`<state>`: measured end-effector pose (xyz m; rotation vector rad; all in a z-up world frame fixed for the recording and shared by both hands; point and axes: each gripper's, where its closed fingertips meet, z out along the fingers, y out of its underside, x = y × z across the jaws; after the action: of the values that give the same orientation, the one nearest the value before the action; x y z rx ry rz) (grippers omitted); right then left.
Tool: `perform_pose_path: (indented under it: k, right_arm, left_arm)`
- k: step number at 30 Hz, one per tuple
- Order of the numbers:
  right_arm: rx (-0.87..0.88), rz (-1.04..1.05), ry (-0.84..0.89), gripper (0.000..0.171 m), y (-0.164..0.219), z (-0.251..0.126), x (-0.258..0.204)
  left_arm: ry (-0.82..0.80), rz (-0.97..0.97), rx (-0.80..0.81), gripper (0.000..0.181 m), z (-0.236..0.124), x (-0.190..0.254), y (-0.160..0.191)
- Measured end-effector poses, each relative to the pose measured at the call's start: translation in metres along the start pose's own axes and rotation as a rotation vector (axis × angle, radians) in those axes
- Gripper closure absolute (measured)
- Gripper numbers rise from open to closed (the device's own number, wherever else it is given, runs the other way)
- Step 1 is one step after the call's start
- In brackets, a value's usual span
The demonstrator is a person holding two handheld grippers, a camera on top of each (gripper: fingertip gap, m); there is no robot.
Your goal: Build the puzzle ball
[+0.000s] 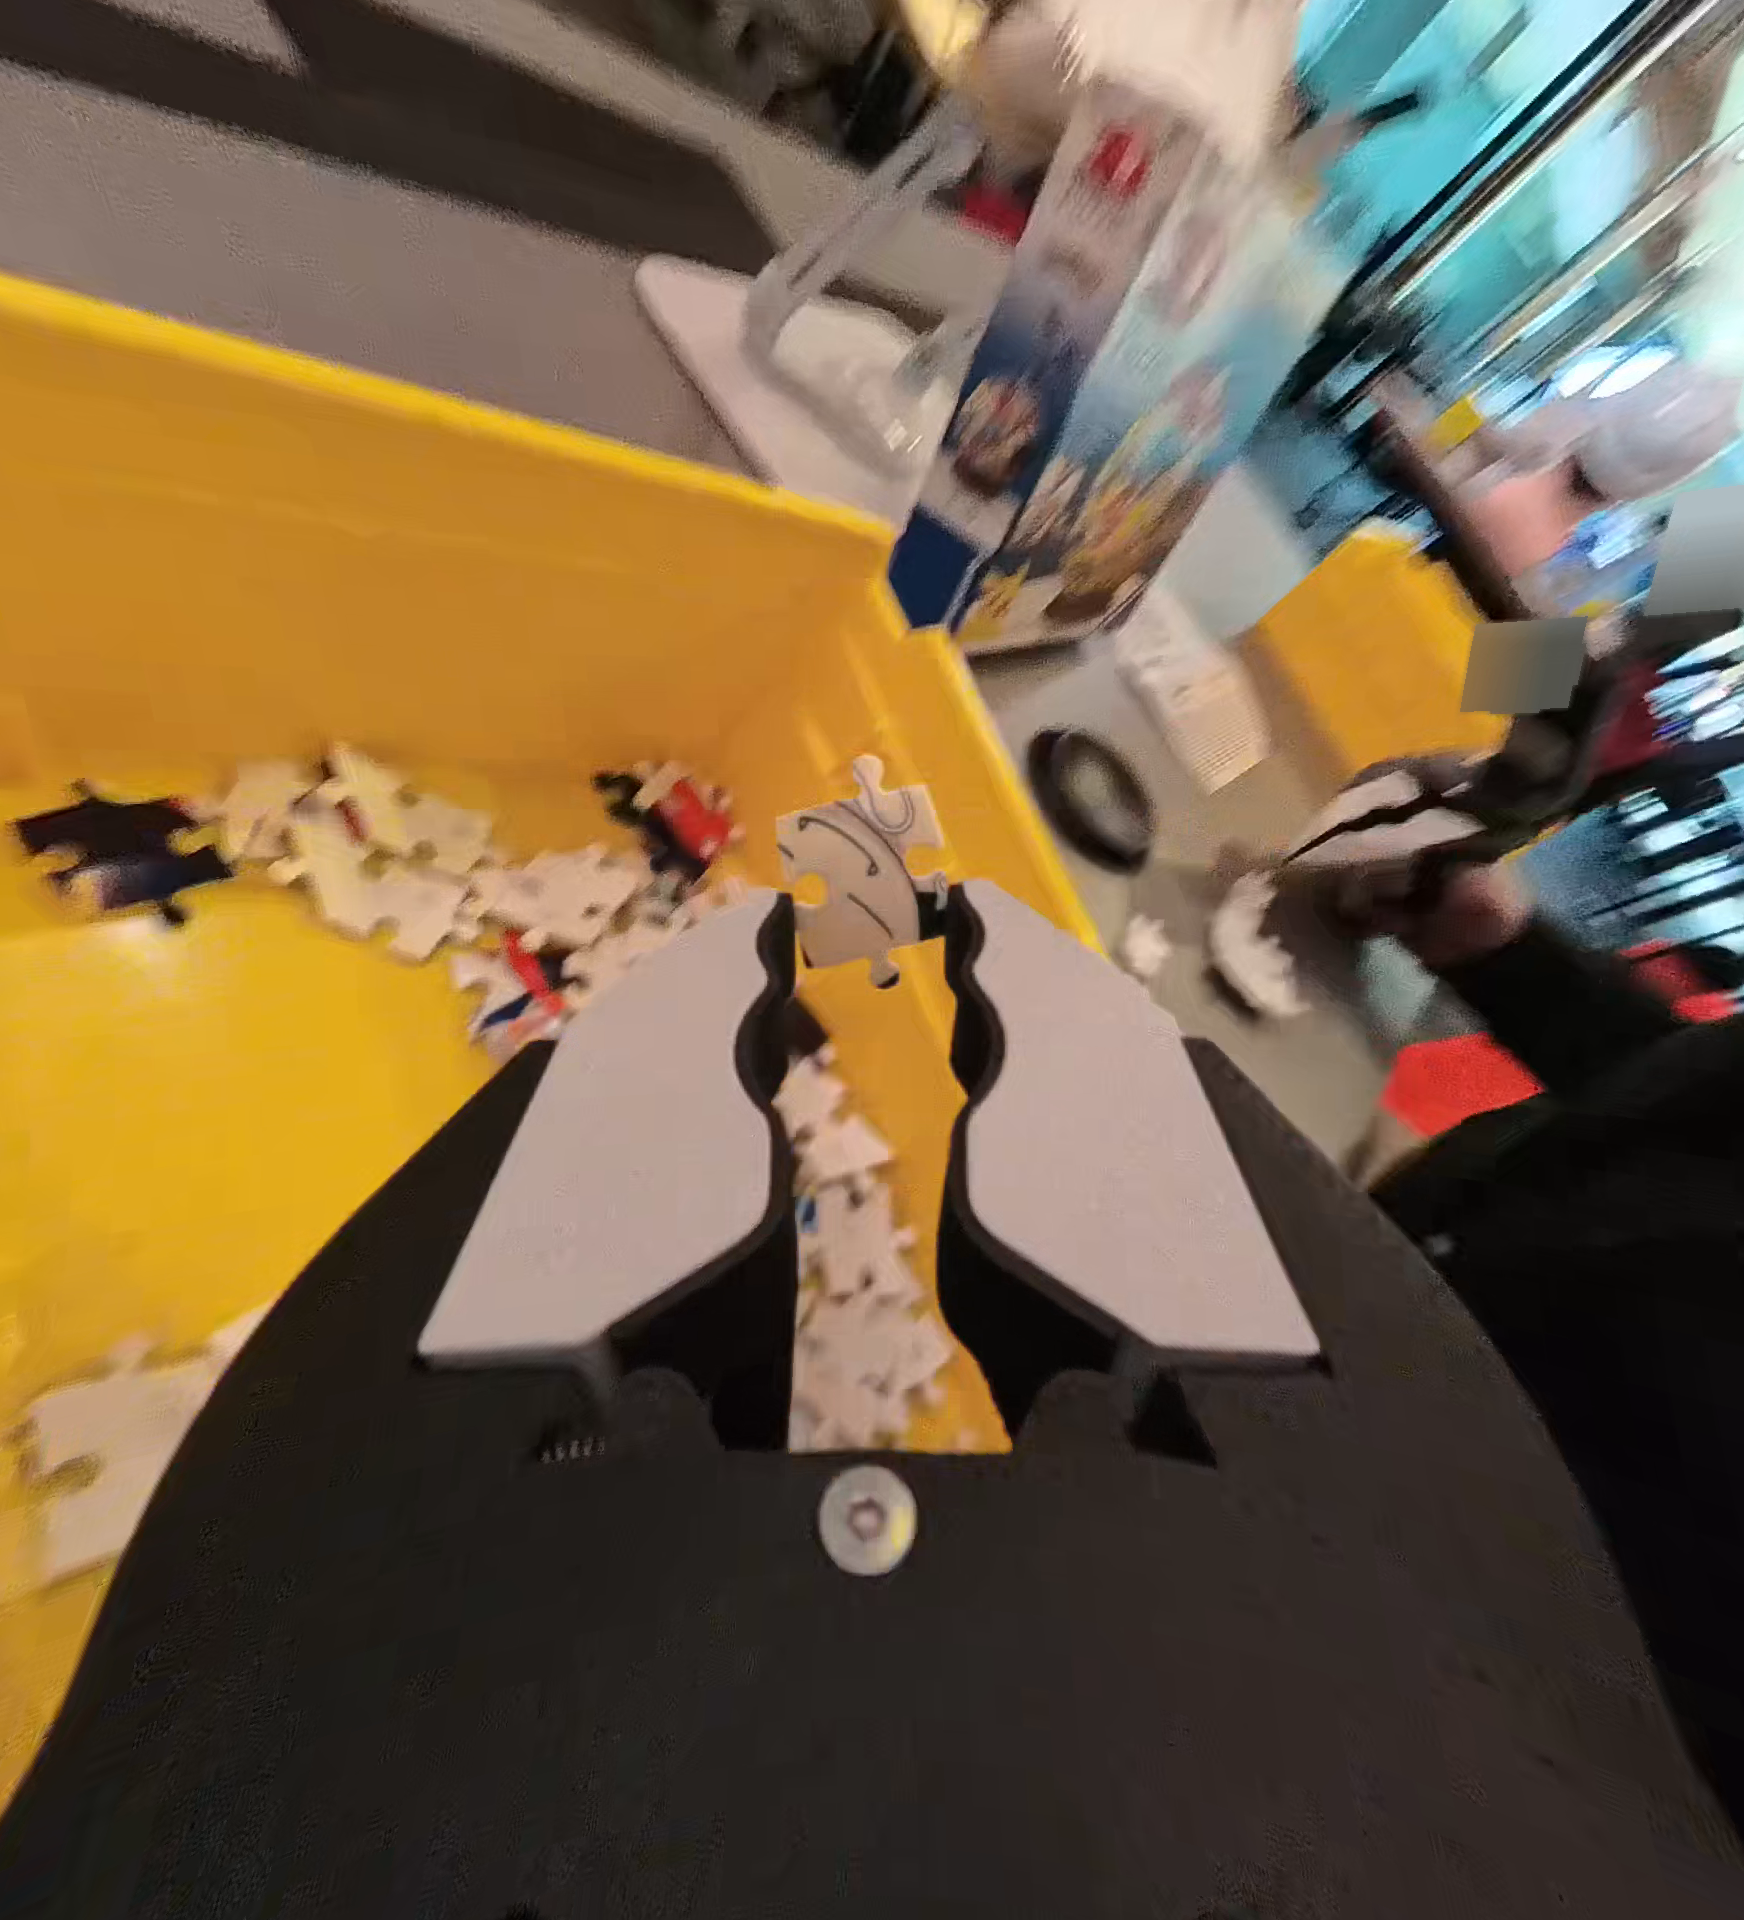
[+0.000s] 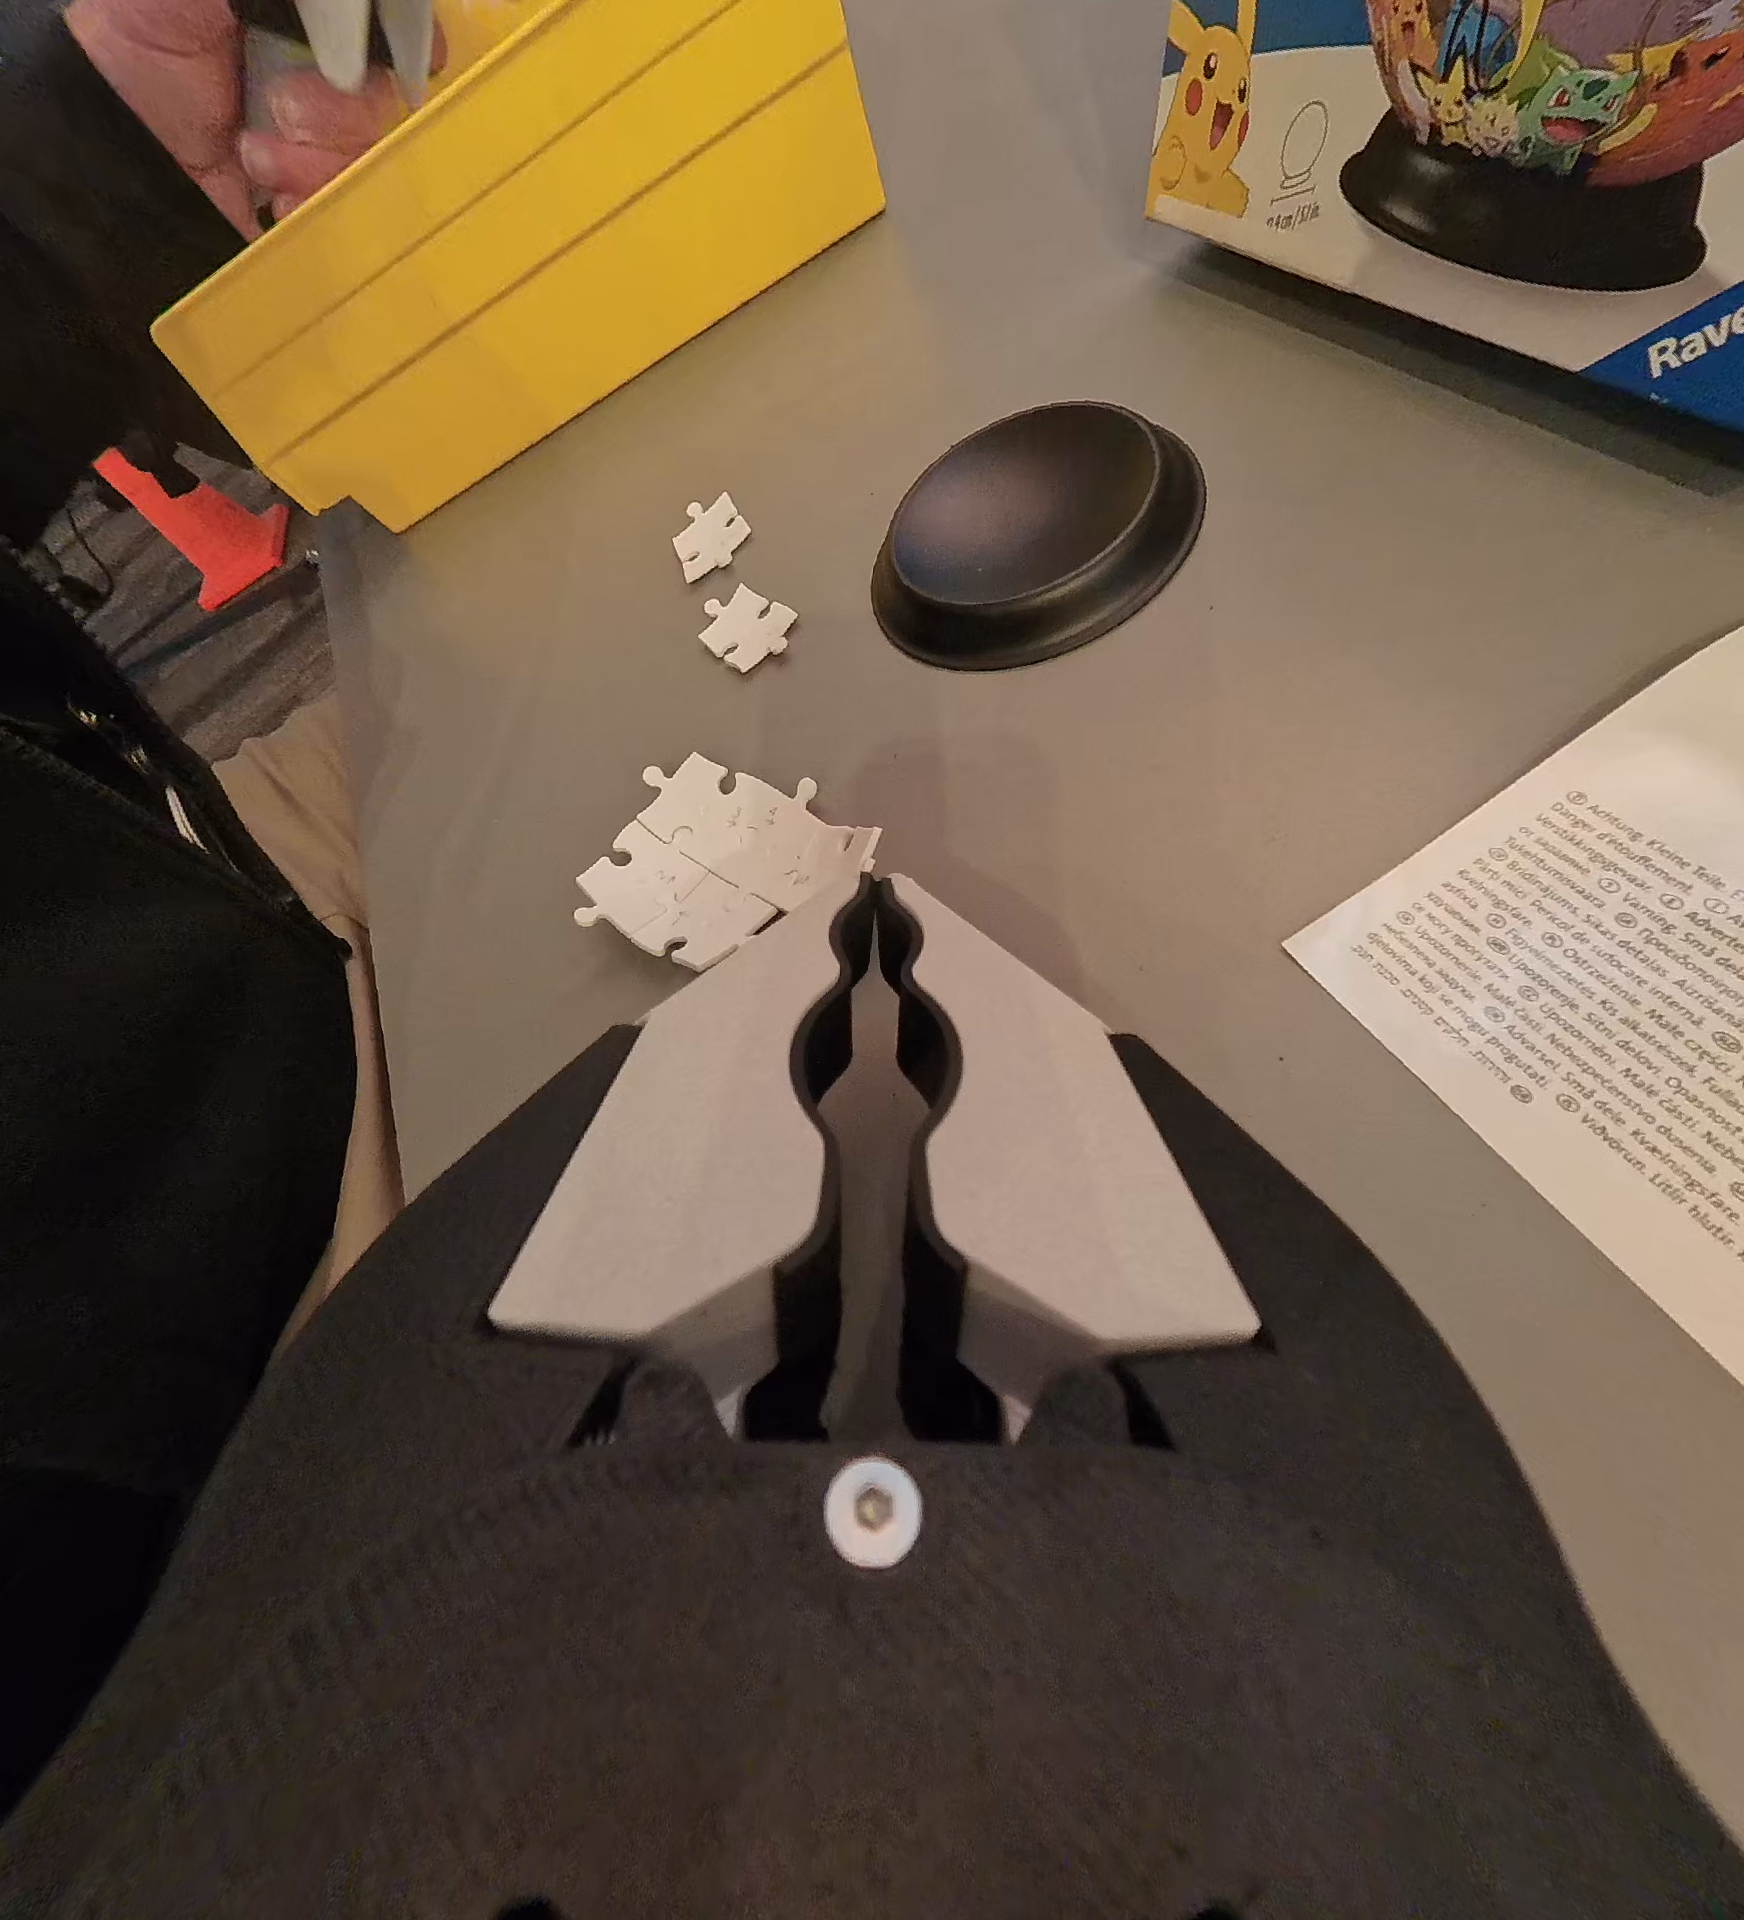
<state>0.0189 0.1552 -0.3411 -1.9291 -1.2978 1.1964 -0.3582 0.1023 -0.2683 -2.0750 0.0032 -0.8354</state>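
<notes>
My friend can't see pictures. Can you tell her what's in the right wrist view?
The right tongs are shut, tips at the edge of a joined patch of white puzzle pieces on a grey table. Beyond lie two loose white pieces, a black round stand, a yellow bin, the puzzle box and a printed sheet.

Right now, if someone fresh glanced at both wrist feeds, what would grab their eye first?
Probably the single pale puzzle piece pinched upright at the tips of the left gripper, above the bright yellow plastic bin littered with loose pieces. In the right wrist view, the glossy black round stand sits on the grey table, with a white cluster of joined pieces just left of the right gripper, whose jaws are closed.
</notes>
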Motion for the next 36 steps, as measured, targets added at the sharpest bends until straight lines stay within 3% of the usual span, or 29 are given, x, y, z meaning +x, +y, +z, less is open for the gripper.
perform_pose_path:
  k: [7, 9, 11, 14, 22, 25, 29, 33, 36]
  right_arm:
    - [-0.020, 0.003, 0.005, 0.171, 0.002, 0.002, 0.001]
    - [-0.027, 0.003, 0.009, 0.171, 0.003, 0.003, 0.001]
    - [-0.032, 0.003, 0.014, 0.171, 0.004, 0.003, 0.002]
    - [-0.033, 0.008, 0.013, 0.171, 0.004, 0.003, 0.002]
    - [-0.052, 0.013, 0.026, 0.171, 0.006, 0.005, 0.004]
    - [-0.063, 0.018, 0.029, 0.171, 0.008, 0.007, 0.005]
    - [-0.067, 0.023, 0.035, 0.171, 0.008, 0.007, 0.007]
    - [-0.072, 0.023, 0.040, 0.171, 0.009, 0.007, 0.007]
    - [-0.073, 0.024, 0.041, 0.171, 0.009, 0.007, 0.007]
  left_arm:
    - [-0.536, 0.330, -0.517, 0.153, -0.015, -0.062, 0.068]
    - [-0.560, 0.334, -0.509, 0.121, -0.013, -0.065, 0.060]
    - [-0.545, 0.346, -0.432, 0.115, -0.004, -0.061, 0.041]
    - [-0.431, 0.436, -0.405, 0.128, 0.028, -0.045, 0.025]
    - [-0.288, 0.598, -0.622, 0.124, 0.094, -0.055, 0.044]
    - [-0.284, 0.583, -0.682, 0.124, 0.100, -0.064, 0.050]
    - [-0.313, 0.566, -0.631, 0.154, 0.104, -0.069, 0.042]
    - [-0.319, 0.547, -0.606, 0.154, 0.102, -0.069, 0.043]
    - [-0.240, 0.420, -0.533, 0.155, 0.098, -0.058, 0.042]
